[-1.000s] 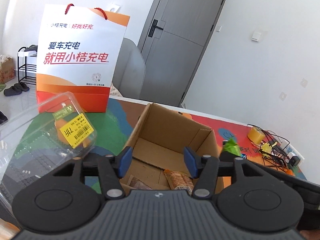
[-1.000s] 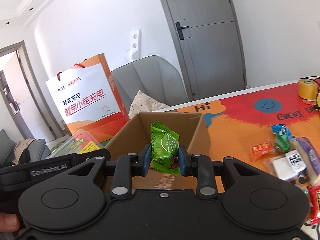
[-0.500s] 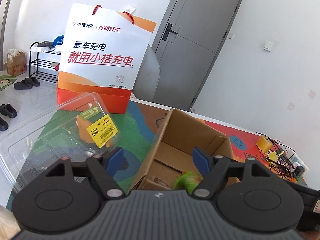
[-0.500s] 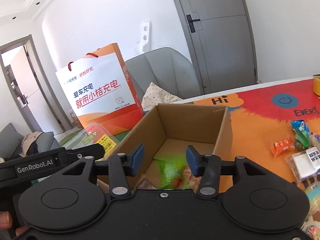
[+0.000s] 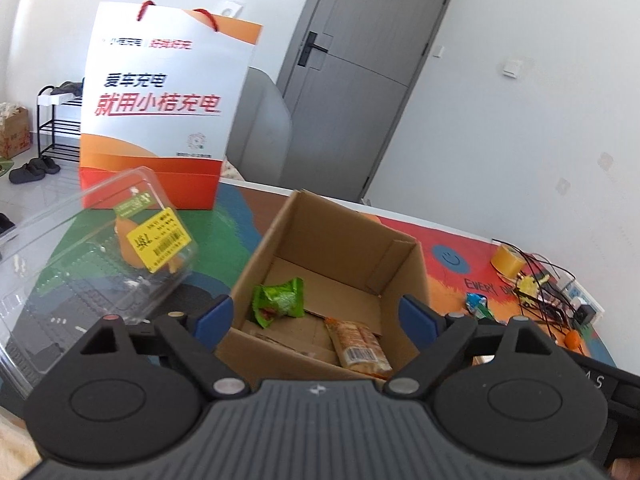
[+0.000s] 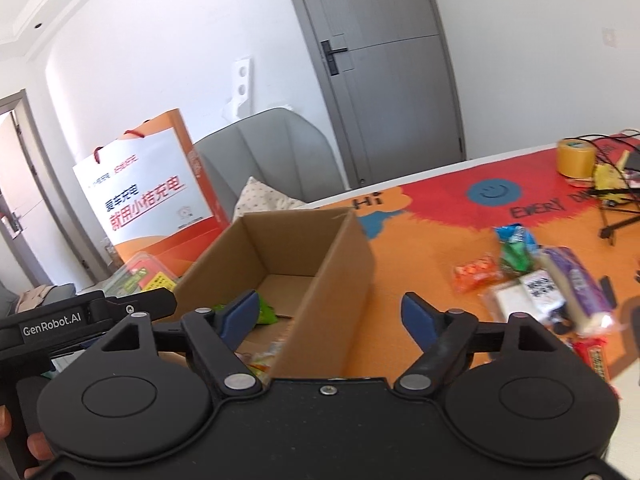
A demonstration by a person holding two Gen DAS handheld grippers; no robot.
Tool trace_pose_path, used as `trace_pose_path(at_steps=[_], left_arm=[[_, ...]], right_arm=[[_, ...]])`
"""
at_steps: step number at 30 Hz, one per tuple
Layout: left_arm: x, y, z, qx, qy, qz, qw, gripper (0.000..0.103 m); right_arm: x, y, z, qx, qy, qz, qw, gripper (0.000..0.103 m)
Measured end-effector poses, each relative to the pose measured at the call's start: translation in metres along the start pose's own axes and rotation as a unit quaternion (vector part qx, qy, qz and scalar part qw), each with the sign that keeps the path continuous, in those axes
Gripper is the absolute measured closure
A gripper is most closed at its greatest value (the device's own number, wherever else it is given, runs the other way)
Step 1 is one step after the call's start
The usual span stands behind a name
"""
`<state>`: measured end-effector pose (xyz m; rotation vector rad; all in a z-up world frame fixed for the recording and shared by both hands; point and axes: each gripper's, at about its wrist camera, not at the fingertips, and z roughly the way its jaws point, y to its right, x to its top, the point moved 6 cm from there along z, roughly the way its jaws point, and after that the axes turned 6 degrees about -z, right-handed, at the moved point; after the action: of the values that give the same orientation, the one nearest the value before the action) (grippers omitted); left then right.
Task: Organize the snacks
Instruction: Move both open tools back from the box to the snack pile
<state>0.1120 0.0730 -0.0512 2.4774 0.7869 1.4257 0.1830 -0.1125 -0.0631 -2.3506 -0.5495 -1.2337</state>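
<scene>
An open cardboard box [image 5: 404,256] [image 6: 344,256] stands on the colourful mat. On its floor lie a green snack packet [image 5: 280,300] [image 6: 266,314] and an orange wrapped bar [image 5: 358,346]. My left gripper [image 5: 316,316] hovers over the box's near edge; its jaws are opening and nothing is between them. My right gripper [image 6: 330,316] hangs above the box's right wall, its jaws opening too, empty. A pile of loose snacks [image 6: 536,280] lies to the right of the box.
A clear plastic clamshell [image 5: 100,264] with a yellow price label sits left of the box. Behind it stands an orange-and-white paper bag [image 5: 160,112] [image 6: 152,200]. A yellow tape roll [image 6: 576,158] and tangled wires [image 5: 548,292] occupy the far right. A grey chair [image 6: 272,152] stands behind the table.
The right gripper let go of the green packet, which dropped into the box, and then shifted right. Both grippers' jaws have spread wider.
</scene>
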Motion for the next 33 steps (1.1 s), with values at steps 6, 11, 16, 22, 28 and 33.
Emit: trace_pose_path(at_steps=[6, 11, 16, 22, 28, 33], left_arm=[[-0.013, 0.020, 0.004, -0.012, -0.014, 0.016, 0.9997, 0.012], [-0.024, 0.039, 0.003, -0.023, -0.023, 0.030, 0.9990, 0.012], [-0.034, 0.057, 0.001, -0.037, -0.033, 0.042, 0.9979, 0.011], [-0.047, 0.080, 0.000, -0.054, -0.043, 0.060, 0.9958, 0.011], [-0.061, 0.101, 0.002, -0.075, -0.053, 0.072, 0.9932, 0.011], [-0.070, 0.114, 0.004, -0.090, -0.063, 0.081, 0.9906, 0.011]], right_arm=[[-0.009, 0.026, -0.015, -0.017, -0.004, 0.017, 1.000, 0.017], [-0.016, 0.047, -0.031, -0.028, 0.003, 0.027, 0.999, 0.004], [-0.020, 0.066, -0.047, -0.044, 0.009, 0.031, 0.998, 0.000], [-0.027, 0.089, -0.065, -0.058, 0.011, 0.045, 0.997, 0.000], [-0.033, 0.110, -0.082, -0.075, 0.017, 0.053, 0.996, 0.000], [-0.039, 0.127, -0.093, -0.086, 0.022, 0.059, 0.994, 0.000]])
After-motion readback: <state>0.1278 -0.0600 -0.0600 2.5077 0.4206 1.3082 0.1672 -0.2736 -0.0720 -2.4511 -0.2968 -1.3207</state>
